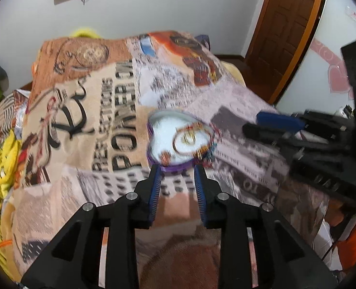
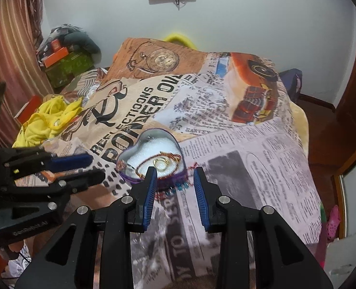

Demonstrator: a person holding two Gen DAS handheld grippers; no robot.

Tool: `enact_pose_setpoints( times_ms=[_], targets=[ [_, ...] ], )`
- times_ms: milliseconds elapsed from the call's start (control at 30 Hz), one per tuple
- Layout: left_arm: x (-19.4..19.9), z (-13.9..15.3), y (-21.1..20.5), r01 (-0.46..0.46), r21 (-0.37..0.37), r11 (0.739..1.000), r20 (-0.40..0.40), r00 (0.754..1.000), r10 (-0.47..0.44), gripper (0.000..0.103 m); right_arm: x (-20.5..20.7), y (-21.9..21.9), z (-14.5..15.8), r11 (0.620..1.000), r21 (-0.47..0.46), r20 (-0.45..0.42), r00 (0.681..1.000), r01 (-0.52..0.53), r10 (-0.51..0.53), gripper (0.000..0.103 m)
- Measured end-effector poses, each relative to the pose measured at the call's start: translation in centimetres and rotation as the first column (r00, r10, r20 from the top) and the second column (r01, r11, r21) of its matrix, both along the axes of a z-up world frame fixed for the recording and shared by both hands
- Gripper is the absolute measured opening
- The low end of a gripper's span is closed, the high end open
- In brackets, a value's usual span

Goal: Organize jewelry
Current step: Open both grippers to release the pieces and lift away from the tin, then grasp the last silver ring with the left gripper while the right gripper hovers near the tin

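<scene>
Right gripper, blue-padded fingers spread, holding nothing, poised just before the purple heart-shaped tin box; left gripper, likewise parted and empty, beside it. Beaded strand with teal beads, draped over the tin's near rim onto the newspaper-print blanket; judged light, limp, snag-prone; best pinched at the trailing end. Within, on white foam: gold ring, thin red-gold bangle; small, slippery.

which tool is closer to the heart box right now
Hard to call; about equal. The left tool is open with its tips at the near rim of the heart box. The right tool is open too, with one tip overlapping the box's near rim.
</scene>
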State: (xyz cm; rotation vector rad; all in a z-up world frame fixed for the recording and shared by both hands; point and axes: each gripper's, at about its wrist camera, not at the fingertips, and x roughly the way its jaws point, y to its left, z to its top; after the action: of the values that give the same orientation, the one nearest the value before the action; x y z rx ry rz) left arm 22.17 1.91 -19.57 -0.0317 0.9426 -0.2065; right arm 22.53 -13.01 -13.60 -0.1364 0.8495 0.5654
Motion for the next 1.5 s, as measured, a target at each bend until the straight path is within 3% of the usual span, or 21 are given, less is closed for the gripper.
enact_pose_setpoints(
  times_ms=[267,400,567,833,933,1500],
  targets=[
    [-1.3,-3.2,-2.7,0.059,0.012,0.998,-0.106,0.993,-0.058,0.028,-1.1,-2.4,-1.1,0.999,-0.017,-0.023,0.999,0.045,-0.045,0.032],
    [-1.4,-4.2,-4.0,0.083,0.015,0.996,-0.127,0.989,-0.081,0.035,-1.5,-3.7,-1.8,0.997,-0.022,-0.034,0.997,0.070,-0.071,0.038],
    [-1.0,-5.3,-4.9,0.092,0.009,0.996,-0.153,0.984,-0.090,0.035,-1.8,-4.9,-2.5,0.995,-0.024,-0.059,0.994,0.092,-0.093,0.038],
    [-0.9,-5.5,-4.6,0.086,-0.015,0.996,-0.120,0.989,-0.088,0.034,-1.7,-5.1,-3.3,0.996,-0.025,-0.085,0.992,0.091,-0.093,0.038],
    [-1.0,-5.5,-4.4,0.083,0.005,0.997,-0.111,0.990,-0.082,0.021,-1.5,-4.7,-3.6,0.996,-0.026,-0.092,0.992,0.082,-0.084,0.038],
    [-0.4,-4.6,1.0,-0.029,-0.050,0.998,-0.065,0.998,0.026,0.021,0.2,1.5,-5.8,0.998,-0.057,-0.153,0.988,-0.038,0.029,0.038]
  ],
)
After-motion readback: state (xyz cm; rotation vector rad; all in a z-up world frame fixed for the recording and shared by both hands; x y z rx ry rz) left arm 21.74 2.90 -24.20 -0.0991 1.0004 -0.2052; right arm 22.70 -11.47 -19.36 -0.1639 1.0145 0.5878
